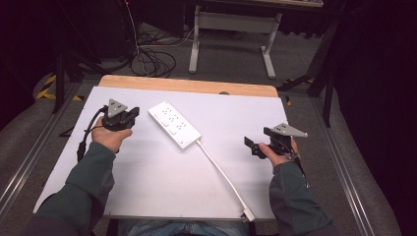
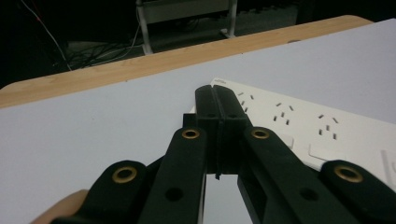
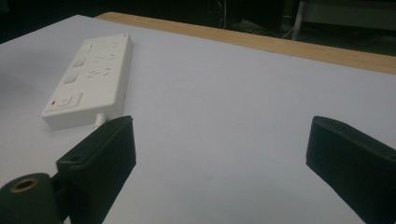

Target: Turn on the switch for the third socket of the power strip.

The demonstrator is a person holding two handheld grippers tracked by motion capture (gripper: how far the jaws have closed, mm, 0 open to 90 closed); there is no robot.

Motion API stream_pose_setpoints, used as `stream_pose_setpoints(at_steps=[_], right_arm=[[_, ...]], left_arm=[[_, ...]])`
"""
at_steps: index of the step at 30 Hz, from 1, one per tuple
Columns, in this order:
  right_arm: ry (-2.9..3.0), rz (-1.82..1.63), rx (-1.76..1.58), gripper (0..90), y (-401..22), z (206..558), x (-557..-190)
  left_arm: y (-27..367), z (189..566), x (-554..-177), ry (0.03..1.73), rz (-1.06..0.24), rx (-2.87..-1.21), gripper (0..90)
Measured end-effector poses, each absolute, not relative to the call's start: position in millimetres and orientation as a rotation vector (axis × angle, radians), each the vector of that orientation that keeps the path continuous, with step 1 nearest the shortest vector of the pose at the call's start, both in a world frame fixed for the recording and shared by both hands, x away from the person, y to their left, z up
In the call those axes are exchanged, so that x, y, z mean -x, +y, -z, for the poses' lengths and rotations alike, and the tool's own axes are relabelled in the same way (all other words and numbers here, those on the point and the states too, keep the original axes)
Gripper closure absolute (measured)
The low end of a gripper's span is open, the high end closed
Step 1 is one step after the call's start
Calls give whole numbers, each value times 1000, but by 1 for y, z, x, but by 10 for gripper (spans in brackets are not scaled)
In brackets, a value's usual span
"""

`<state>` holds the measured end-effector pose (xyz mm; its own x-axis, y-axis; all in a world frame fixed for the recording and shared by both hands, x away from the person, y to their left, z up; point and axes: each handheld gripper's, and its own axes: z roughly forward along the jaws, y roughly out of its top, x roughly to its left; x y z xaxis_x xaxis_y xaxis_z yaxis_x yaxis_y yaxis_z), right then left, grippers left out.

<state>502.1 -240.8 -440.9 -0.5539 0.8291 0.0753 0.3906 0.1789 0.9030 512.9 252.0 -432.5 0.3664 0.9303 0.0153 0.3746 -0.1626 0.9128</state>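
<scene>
White power strip (image 1: 174, 124) is laid flat on the table (image 1: 162, 182), between the two claws and touching neither; its white cord (image 1: 223, 177) is trailed toward the near table edge. Just beside it, the left claw (image 2: 217, 100) is pressed fully together, nothing held. Well apart from it, the right claw (image 3: 219, 140) is spread wide, nothing held.

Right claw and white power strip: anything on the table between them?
Only the strip's white cord; otherwise bare white tabletop between right claw and white power strip, per high view.
</scene>
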Motion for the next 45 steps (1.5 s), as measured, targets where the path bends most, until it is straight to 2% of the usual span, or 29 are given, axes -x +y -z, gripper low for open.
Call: stream_pose_setpoints(at_steps=[16,32,35,41,45], right_arm=[[2030,-1345,-1137,85,-240,440,-503],[2033,-1347,-1130,85,-239,440,-503],[2033,-1347,-1131,85,-239,440,-503],[2033,-1344,-1135,85,-239,440,-502],[2035,-1343,-1136,85,-238,440,-503]], left_arm=[[261,423,-476,1141,-725,-1641,900],[288,413,-439,1201,-820,-1515,859],[290,412,-433,1206,-831,-1498,838],[300,410,-418,1228,-842,-1457,729],[304,409,-412,1232,-863,-1455,703]])
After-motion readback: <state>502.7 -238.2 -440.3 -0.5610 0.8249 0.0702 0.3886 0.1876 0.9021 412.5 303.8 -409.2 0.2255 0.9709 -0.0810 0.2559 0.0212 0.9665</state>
